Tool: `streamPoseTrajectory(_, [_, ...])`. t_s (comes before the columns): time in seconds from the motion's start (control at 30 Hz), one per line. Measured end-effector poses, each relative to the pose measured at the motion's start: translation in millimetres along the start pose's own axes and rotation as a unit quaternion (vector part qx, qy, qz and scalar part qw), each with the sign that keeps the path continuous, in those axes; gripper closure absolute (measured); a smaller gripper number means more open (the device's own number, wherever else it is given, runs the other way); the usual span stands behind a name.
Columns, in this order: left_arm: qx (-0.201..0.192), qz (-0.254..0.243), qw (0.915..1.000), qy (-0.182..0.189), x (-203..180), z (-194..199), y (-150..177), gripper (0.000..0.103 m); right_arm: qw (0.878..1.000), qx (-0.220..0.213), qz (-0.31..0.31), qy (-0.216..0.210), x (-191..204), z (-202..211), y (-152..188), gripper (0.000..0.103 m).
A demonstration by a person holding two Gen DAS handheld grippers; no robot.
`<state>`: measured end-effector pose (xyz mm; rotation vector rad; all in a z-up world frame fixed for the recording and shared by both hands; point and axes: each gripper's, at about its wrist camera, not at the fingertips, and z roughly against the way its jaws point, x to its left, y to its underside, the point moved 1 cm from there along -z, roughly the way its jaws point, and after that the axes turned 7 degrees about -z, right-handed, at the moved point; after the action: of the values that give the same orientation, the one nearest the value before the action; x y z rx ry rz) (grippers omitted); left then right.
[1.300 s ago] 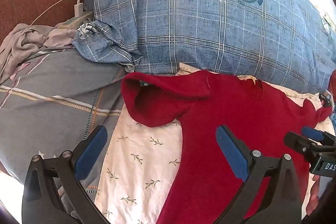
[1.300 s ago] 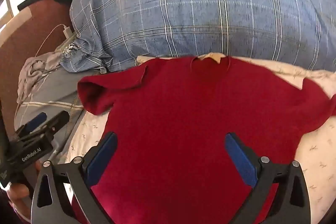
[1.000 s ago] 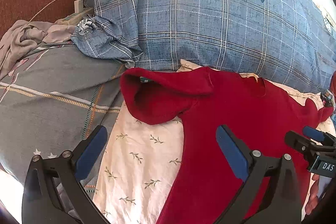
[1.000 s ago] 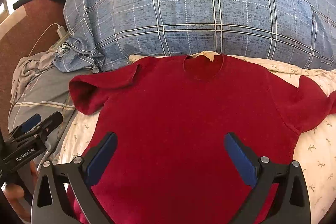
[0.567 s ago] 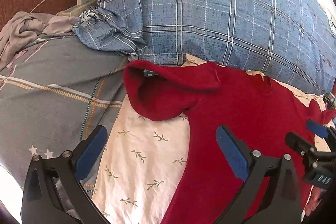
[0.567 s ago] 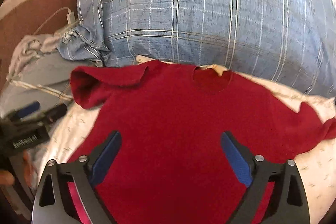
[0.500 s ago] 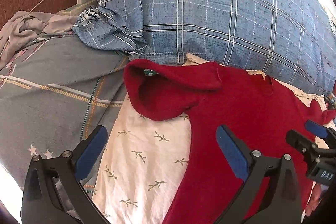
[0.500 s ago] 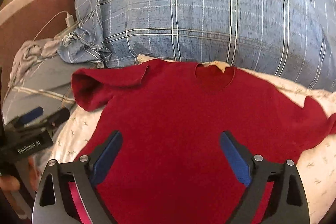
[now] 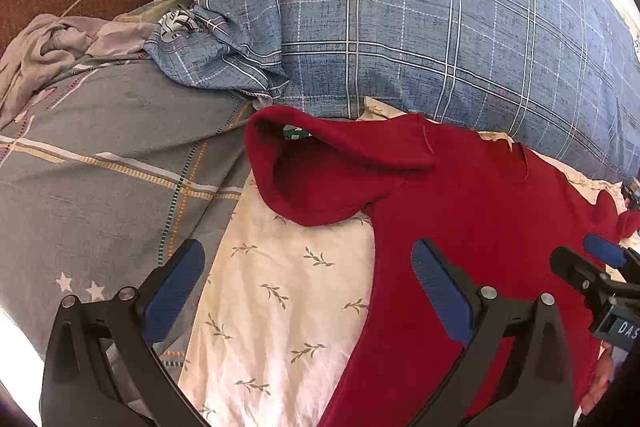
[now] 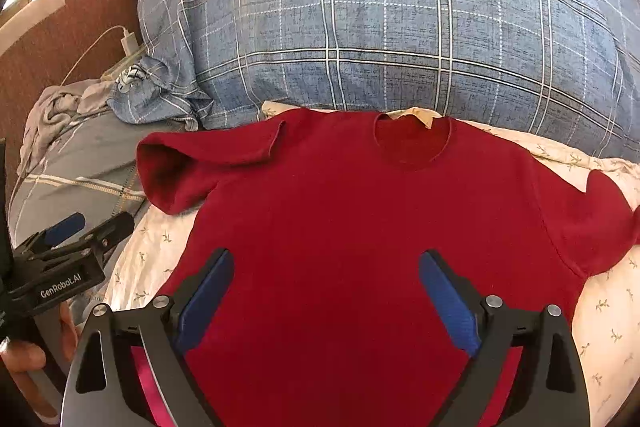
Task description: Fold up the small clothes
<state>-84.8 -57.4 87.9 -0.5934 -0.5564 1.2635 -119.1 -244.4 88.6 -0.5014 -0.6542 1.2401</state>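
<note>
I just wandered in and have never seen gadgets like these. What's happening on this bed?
A person is holding a two-finger gripper in each hand over a red short-sleeved knit T-shirt, apparently about to fold it. The shirt lies spread flat on a cream sheet with a leaf print, its collar toward a big blue plaid pillow. One sleeve is bunched up rather than flat. The left gripper and the right gripper both hang open above the shirt, gripping nothing, so no fold has been made yet.

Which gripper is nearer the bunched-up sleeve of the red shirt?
Left. The left gripper hovers open just below the bunched sleeve, over the sheet beside it. The right gripper hovers open over the shirt's middle, farther away.
</note>
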Motion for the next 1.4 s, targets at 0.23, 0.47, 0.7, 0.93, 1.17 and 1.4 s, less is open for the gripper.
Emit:
streamPoseTrajectory(0.23, [-0.002, -0.006, 0.9999, 0.016, -11.7, 11.9, 5.1, 0.0, 1.0, -0.011, -0.015, 0.015, -12.7, 9.8, 2.7, 0.008])
streamPoseTrajectory(0.47, [-0.005, -0.064, 0.9977, 0.023, -38.0, 26.5, 8.9, 0.0, 1.0, -0.002, -0.002, 0.024, -21.9, 19.1, 6.1, 0.008])
streamPoseTrajectory(0.7, [-0.018, -0.069, 0.997, 0.031, -41.2, 36.2, 10.8, 0.0, 0.999, -0.006, -0.02, 0.034, -25.0, 22.6, 6.6, 0.008])
streamPoseTrajectory(0.93, [-0.02, -0.067, 0.997, 0.032, -37.5, 32.6, 10.8, 0.0, 0.999, -0.006, -0.018, 0.04, -22.5, 21.0, 6.0, 0.008])
streamPoseTrajectory(1.17, [-0.032, -0.079, 0.9957, 0.037, -36.7, 20.0, 1.5, 0.0, 0.998, -0.006, -0.036, 0.06, -28.1, 18.0, 3.6, 0.008])
streamPoseTrajectory(1.4, [-0.026, -0.061, 0.9964, 0.052, -34.7, -5.8, -15.7, 0.0, 0.994, -0.02, -0.026, 0.106, -22.7, 10.0, 0.7, 0.007])
